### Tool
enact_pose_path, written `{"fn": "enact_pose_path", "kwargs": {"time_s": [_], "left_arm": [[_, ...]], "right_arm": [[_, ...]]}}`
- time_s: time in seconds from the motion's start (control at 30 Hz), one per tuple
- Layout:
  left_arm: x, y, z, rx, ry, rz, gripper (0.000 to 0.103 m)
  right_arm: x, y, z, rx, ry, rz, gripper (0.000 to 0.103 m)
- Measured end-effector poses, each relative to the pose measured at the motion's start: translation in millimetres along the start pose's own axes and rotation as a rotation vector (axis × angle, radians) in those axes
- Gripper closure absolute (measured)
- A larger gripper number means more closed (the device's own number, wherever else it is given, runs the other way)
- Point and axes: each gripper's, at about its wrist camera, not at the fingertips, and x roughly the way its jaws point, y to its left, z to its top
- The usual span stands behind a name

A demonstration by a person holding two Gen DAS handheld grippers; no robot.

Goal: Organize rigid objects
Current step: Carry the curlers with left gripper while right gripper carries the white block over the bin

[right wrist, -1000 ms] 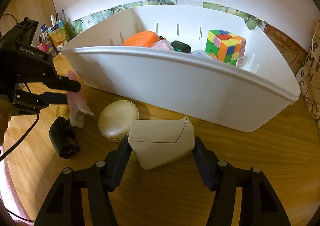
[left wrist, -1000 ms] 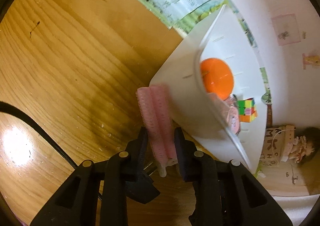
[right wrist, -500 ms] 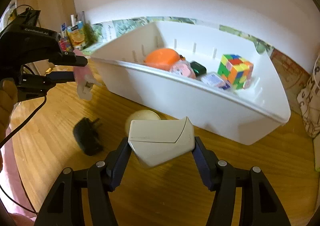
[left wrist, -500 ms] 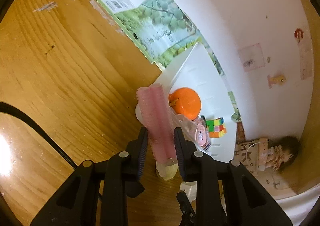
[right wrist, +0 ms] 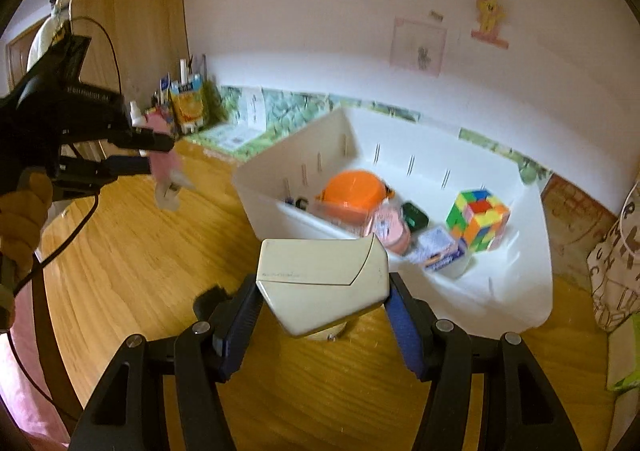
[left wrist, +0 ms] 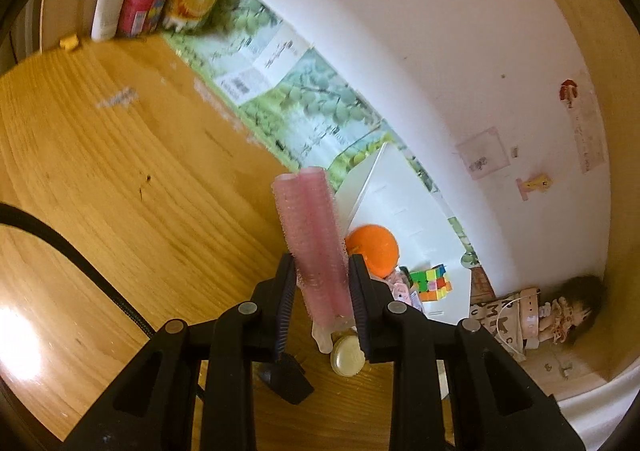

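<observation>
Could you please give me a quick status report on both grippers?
Left hand-held gripper shut on pink roller. Right hand-held gripper shut on cream case. White bin ahead, unobstructed.

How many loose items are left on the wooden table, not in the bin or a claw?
2: a round cream case and a black plug adapter, both on the table below the raised claws; each is partly hidden, so more may be concealed.
</observation>
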Motion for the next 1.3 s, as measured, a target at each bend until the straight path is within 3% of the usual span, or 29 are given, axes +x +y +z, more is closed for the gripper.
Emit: {"fn": "enact_pose_path", "kwargs": {"time_s": [0.4, 0.67, 1.03, 1.3], "left_arm": [[-10, -46, 27, 0.177, -0.068, -0.011, 0.074], [3, -88, 30, 0.308, -0.074, -0.037, 0.074], [45, -144, 22, 0.460, -0.019, -0.063, 0.074], [76, -180, 16, 0.564, 0.035, -0.030, 0.074]], "right_arm": [[-11, -24, 42, 0.022, -0.097, -0.051, 0.041], [-7, -54, 54, 0.113, -0.124, -0.055, 0.041], [6, -99, 48, 0.221, -0.109, -0.108, 0.041], [15, -119, 40, 0.272, -0.077, -0.109, 0.041]]}}
